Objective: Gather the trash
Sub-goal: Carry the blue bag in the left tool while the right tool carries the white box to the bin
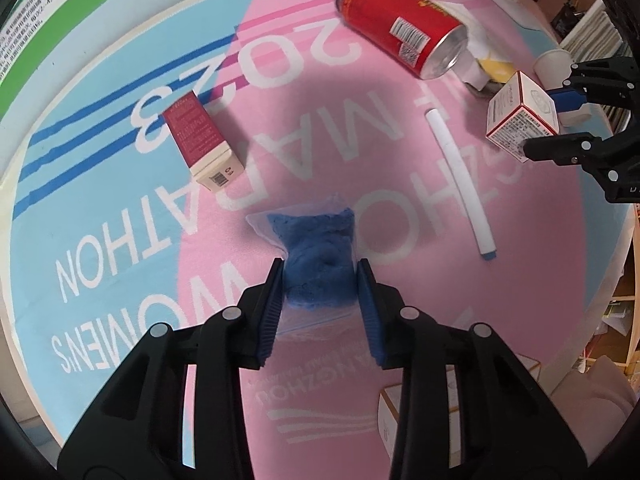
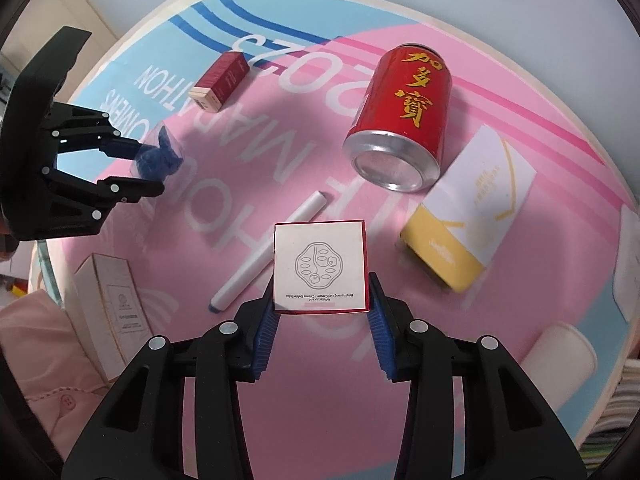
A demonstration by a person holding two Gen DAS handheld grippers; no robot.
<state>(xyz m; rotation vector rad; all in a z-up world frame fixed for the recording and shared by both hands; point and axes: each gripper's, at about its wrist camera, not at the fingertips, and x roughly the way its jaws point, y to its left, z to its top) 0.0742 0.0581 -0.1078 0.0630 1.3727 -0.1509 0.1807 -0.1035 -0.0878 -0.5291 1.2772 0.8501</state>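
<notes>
My left gripper (image 1: 320,272) is shut on a clear bag of blue stuff (image 1: 318,248), held just above the pink and blue mat (image 1: 120,216); it shows at the left of the right wrist view (image 2: 148,168), with the bag (image 2: 158,158) between its fingers. My right gripper (image 2: 322,300) is shut on a small white box with red edges (image 2: 320,266), also seen at the right of the left wrist view (image 1: 522,114). A red can (image 1: 400,26) (image 2: 402,116) lies on its side. A dark red box (image 1: 202,142) (image 2: 220,80) and a white tube (image 1: 460,180) (image 2: 268,252) lie on the mat.
A yellow and white packet (image 2: 472,216) lies right of the can. A white carton (image 2: 110,304) stands at the mat's near left edge. A paper cup (image 2: 560,354) lies at the near right. Shelves with clutter (image 1: 580,20) are beyond the table.
</notes>
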